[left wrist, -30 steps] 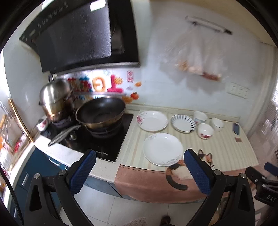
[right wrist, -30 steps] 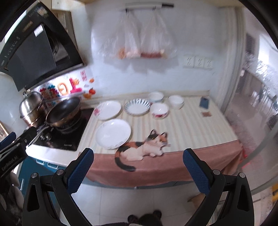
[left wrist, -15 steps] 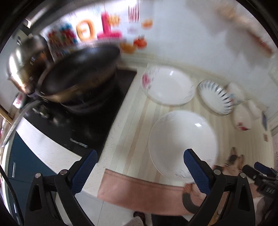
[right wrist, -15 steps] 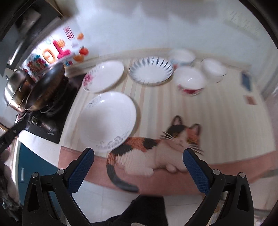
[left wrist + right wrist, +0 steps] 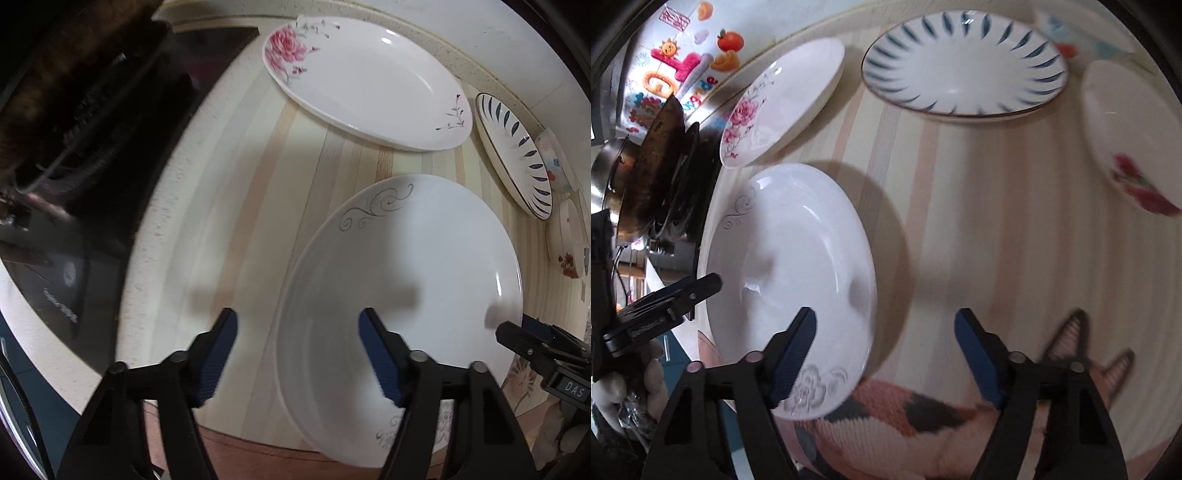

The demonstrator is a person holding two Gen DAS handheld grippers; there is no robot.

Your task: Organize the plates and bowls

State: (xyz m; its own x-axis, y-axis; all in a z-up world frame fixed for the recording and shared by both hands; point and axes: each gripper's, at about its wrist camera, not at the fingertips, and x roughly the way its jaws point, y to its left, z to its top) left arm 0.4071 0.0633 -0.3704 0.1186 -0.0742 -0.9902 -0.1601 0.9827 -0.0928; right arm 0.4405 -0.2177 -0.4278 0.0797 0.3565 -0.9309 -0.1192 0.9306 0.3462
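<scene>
White plate [image 5: 399, 266] with grey scroll trim; white plate [image 5: 365, 77] with pink rose print; white plate [image 5: 964, 66] with dark blue leaf strokes; white bowl [image 5: 1130, 136] with red flower; cream-striped tabletop [image 5: 990, 206] cloth, calico cat print [image 5: 923, 424]; blue pads on hand-held gripper fingers [image 5: 792, 354].

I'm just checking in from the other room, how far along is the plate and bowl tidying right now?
Nothing looks stacked yet. The scroll-pattern plate, rose plate, blue-leaf plate and red-flower bowl all lie separately on the striped mat. In hand: both the left gripper and right gripper are open, straddling opposite edges of the scroll-pattern plate, gripping nothing. All lifting and stacking is left.
</scene>
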